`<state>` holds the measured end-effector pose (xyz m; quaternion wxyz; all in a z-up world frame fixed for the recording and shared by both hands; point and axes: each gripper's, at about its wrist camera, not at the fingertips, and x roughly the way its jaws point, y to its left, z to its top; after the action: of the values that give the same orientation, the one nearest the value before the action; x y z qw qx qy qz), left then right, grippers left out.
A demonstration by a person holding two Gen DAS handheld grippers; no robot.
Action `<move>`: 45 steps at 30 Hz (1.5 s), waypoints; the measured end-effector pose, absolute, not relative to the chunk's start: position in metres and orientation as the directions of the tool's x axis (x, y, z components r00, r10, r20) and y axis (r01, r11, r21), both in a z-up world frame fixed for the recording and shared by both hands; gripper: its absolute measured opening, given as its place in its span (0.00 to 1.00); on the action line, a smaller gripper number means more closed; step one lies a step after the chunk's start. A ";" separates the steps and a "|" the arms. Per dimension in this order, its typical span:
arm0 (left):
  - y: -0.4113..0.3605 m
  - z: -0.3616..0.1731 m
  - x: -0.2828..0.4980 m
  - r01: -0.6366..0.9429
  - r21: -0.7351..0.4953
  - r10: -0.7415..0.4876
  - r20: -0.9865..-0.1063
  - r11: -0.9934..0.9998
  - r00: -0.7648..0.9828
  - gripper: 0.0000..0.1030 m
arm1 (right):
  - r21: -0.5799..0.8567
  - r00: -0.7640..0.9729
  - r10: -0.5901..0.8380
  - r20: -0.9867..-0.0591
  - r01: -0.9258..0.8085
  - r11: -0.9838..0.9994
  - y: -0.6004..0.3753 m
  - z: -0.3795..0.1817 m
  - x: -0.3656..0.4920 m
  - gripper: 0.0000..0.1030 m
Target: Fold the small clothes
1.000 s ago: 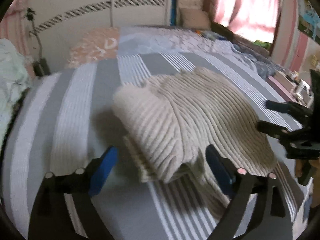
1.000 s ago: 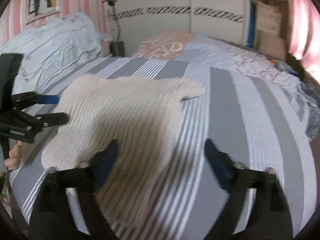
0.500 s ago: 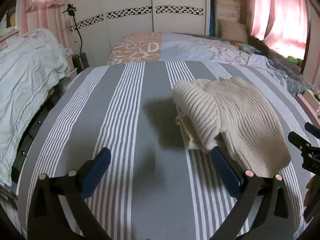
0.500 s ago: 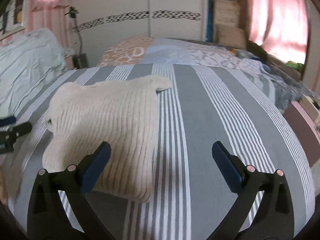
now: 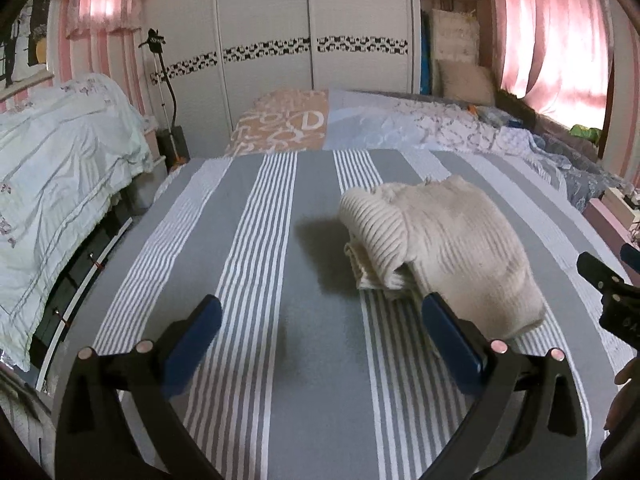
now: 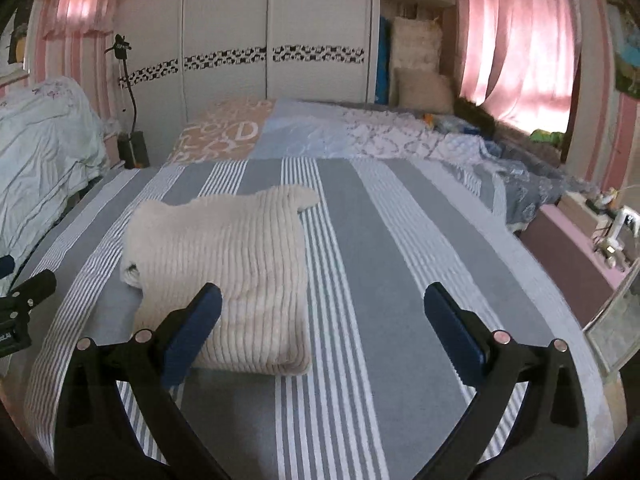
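A: Where does the left wrist view look from?

B: From above the near end of the striped bedspread (image 5: 256,240), facing the wardrobe (image 5: 316,24) at 12 o'clock. The cream sweater (image 5: 440,236) lies near, at 1 o'clock.

A: And the right wrist view?

B: It faces the same way from further right, so the sweater (image 6: 236,264) sits at 11 o'clock, close in.

A: What do they share?

B: The bedspread (image 6: 400,240), sweater, wardrobe (image 6: 276,20) and pink curtain (image 5: 556,40). Each catches the other gripper at its edge: right gripper (image 5: 608,280) at 3 o'clock, left gripper (image 6: 20,300) at 9.

Striped bed (image 6: 400,280) w/ folded sweater (image 6: 224,272).
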<state>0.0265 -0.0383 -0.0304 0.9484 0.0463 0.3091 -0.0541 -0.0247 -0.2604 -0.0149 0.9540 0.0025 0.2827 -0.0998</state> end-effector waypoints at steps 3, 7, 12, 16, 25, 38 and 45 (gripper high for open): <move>-0.038 -0.021 0.020 0.117 0.057 -0.063 -0.579 0.992 0.813 0.98 | -0.066 0.836 -0.202 -0.510 0.196 0.978 -0.256 -0.003 -0.036 0.97; -0.036 -0.010 0.010 0.104 0.057 -0.055 -0.560 0.993 0.827 0.98 | -0.056 0.850 -0.183 -0.494 0.179 0.982 -0.252 0.008 -0.044 0.97; -0.032 0.000 0.001 0.076 0.072 -0.026 -0.534 0.995 0.845 0.98 | -0.057 0.858 -0.182 -0.480 0.176 0.983 -0.251 0.016 -0.050 0.97; -0.031 0.000 0.000 0.066 0.074 -0.017 -0.535 0.995 0.845 0.98 | -0.055 0.859 -0.182 -0.479 0.177 0.983 -0.251 0.018 -0.053 0.97; -0.029 0.000 0.001 0.059 0.069 -0.013 -0.537 0.996 0.844 0.98 | -0.052 0.859 -0.177 -0.480 0.174 0.983 -0.250 0.020 -0.056 0.97; -0.028 0.002 -0.001 0.047 0.061 -0.007 -0.534 0.997 0.845 0.98 | -0.062 0.862 -0.184 -0.472 0.175 0.983 -0.249 0.020 -0.056 0.97; -0.031 0.001 0.001 0.050 0.060 -0.009 -0.544 0.997 0.839 0.98 | -0.067 0.862 -0.188 -0.471 0.178 0.982 -0.248 0.021 -0.055 0.97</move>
<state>0.0013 -0.0306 0.0015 0.9583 0.0359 0.2830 -0.0154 -0.0554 -0.2483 0.0206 0.9648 -0.0105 0.2450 -0.0950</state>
